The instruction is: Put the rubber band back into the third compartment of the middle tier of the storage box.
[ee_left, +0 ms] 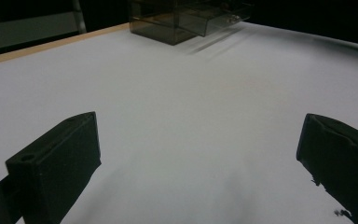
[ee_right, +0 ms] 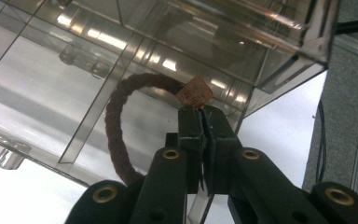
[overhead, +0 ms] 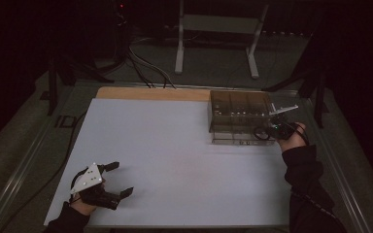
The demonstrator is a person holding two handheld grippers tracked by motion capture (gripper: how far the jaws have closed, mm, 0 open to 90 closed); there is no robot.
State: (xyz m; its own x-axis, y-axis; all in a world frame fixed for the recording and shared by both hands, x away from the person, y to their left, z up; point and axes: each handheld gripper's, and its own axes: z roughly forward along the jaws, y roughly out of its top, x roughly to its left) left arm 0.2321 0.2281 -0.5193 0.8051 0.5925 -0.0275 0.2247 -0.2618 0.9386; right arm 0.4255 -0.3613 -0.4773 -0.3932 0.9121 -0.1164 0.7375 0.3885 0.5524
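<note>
A dark brown braided loop (ee_right: 115,125) with a small tan tag (ee_right: 193,93) hangs from my right gripper (ee_right: 204,114), whose jaws are shut on it just below the tag. That gripper (overhead: 271,129) is at the front right corner of a clear smoked-plastic drawer box (overhead: 238,116), and the loop (overhead: 259,134) dangles against the box front (ee_right: 98,60). My left gripper (overhead: 122,178) rests low over the near left of the white mat, open, with nothing between its fingers (ee_left: 60,163). It faces the box (ee_left: 186,18) across the mat.
A white mat (overhead: 175,155) covers the table, with a bare wooden strip (overhead: 150,93) along its far edge. Behind the table stand a white frame (overhead: 218,29) and dark tripod legs, with cables (overhead: 145,68) on the floor. A metal rail (overhead: 340,170) runs along the table's right side.
</note>
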